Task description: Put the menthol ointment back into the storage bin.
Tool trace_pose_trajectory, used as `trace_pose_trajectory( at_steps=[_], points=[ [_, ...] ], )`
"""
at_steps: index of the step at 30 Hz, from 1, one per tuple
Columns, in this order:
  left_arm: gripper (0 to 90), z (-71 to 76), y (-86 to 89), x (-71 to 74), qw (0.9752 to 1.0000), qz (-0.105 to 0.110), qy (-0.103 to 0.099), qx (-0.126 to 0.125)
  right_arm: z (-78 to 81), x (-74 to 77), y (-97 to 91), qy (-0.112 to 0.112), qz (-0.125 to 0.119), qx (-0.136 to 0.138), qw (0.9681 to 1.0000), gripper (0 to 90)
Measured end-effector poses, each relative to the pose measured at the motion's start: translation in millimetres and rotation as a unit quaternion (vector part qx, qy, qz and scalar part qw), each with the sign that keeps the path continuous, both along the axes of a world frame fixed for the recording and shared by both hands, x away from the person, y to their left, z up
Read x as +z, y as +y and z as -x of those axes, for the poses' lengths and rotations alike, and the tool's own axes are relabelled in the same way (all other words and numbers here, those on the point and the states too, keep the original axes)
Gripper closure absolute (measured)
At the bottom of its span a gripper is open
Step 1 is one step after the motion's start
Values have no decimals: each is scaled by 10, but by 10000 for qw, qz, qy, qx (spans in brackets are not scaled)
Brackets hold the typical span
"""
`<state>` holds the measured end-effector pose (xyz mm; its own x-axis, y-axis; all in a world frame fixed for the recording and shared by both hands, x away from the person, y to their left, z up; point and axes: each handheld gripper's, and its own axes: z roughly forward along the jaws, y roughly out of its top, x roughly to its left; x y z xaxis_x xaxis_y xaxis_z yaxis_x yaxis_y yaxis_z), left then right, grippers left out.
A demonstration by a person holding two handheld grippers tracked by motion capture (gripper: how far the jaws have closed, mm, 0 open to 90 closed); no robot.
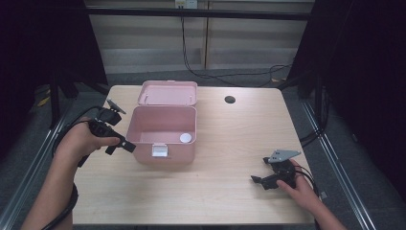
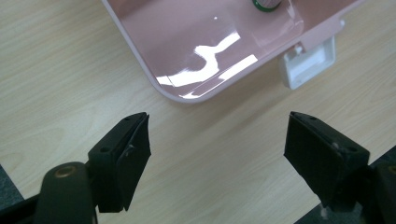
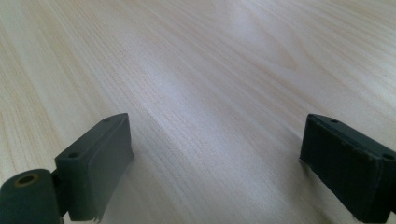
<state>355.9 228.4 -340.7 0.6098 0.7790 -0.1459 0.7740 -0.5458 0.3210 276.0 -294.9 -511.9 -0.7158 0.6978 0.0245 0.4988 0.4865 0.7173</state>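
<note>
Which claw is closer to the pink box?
Left. The left claw sits open right beside the pink box, at its front corner. The right claw rests far off, open, on the table.

High view looked forward and down over the whole table (image 1: 225, 191). Left gripper view sat close above the tabletop, facing the pink box (image 2: 210, 42) corner, shared with the high view. Right gripper view skimmed low along bare wood grain, very near.

Dim surroundings, overhead glare on box (image 2: 205, 51), soft focus
</note>
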Motion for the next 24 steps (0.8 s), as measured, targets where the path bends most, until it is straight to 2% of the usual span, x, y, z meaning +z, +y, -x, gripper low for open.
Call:
trace_pose_trajectory(
  at_steps=[6,11,13,17,18,22,24],
  points=[
    [217,63,-5,-158,9999,62,-58,-140,2,1,1,13,-1,-8,10000,85],
    [209,102,-12,-273,9998,82,-111,-125,1,1,-1,11,6,0,10000,85],
    [209,119,-4,-364,9996,136,-110,-205,2,1,-1,11,5,0,10000,85],
    [209,137,10,-461,9996,108,-140,-200,1,1,-1,10,6,1,10000,85],
    [209,148,8,-486,9997,155,-147,-137,1,1,-1,10,5,1,10000,85],
    [209,171,13,-569,9998,36,-84,-155,1,1,-1,11,4,1,10000,85],
    [209,190,9,-614,9998,75,-55,-155,1,1,-1,11,5,0,10000,85]
  ],
)
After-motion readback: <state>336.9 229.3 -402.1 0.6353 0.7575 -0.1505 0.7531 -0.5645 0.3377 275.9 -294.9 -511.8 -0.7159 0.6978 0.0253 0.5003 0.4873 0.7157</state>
